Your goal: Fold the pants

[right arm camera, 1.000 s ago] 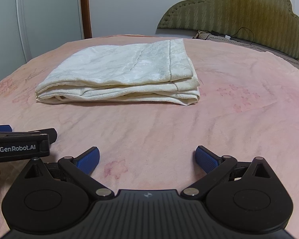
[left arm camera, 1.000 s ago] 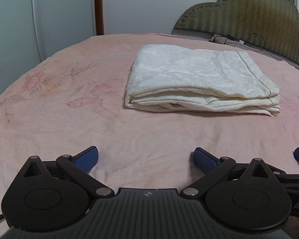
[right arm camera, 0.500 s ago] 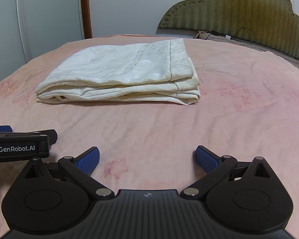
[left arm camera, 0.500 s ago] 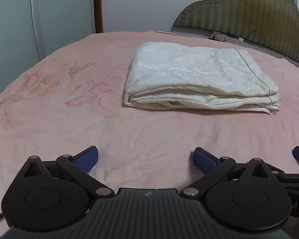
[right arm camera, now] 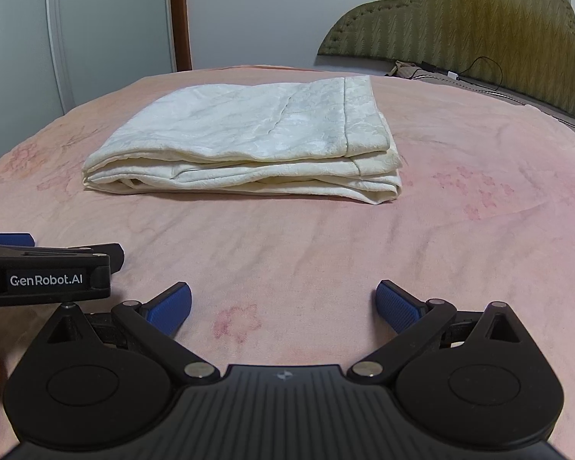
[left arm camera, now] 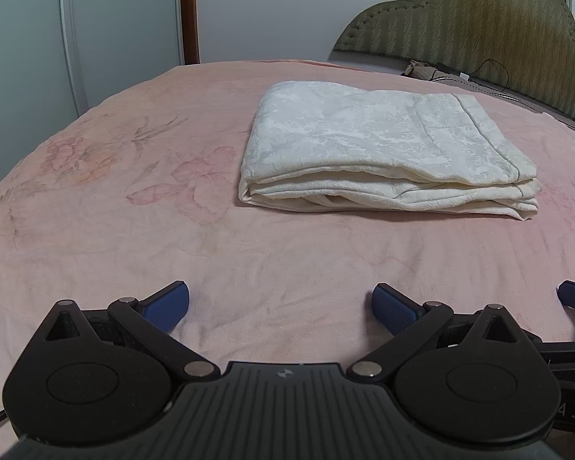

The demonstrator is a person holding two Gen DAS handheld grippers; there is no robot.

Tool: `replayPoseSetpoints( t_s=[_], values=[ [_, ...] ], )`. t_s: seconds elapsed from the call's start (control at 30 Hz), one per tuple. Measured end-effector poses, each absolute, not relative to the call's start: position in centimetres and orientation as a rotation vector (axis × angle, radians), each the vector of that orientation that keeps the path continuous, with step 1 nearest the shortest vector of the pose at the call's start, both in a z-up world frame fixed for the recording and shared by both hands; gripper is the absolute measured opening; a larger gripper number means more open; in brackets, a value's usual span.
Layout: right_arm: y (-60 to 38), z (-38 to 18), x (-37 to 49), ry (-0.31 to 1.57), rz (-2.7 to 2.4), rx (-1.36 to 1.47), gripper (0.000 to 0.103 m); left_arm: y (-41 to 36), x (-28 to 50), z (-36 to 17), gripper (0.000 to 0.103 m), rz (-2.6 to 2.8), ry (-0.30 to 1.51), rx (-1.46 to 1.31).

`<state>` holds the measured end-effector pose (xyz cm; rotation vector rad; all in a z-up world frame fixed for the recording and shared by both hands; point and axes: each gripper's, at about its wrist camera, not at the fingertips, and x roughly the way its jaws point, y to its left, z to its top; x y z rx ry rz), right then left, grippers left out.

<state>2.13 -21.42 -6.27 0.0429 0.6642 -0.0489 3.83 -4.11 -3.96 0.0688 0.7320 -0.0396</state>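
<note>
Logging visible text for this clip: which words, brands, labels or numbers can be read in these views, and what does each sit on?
"GenRobot.AI": white label on the side of the left gripper, seen in the right wrist view.
"A S": pale letters, part of a word cut off by the frame edge, on the right gripper body, seen in the left wrist view.
No readable text on the folded pants, pink bedsheet or headboard.

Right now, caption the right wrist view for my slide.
Open right tongs hover over the pink bedspread, facing the folded cream pants.
</note>
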Motion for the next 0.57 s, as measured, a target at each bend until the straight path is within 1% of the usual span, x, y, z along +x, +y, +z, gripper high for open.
replayPoseSetpoints(
  t_s=[0.33, 0.57],
  values=[
    [-21.4, -6.3, 2.2, 0.664, -0.049, 0.043, 0.103, -3.9, 3.8, -3.9, 0.102, -0.046, 0.729, 0.064],
    [-21.5, -6.3, 2.2, 0.664, -0.042, 0.043, 0.103, -2.7, 3.5, -3.4, 0.102, -0.058, 0.716, 0.008]
  ],
)
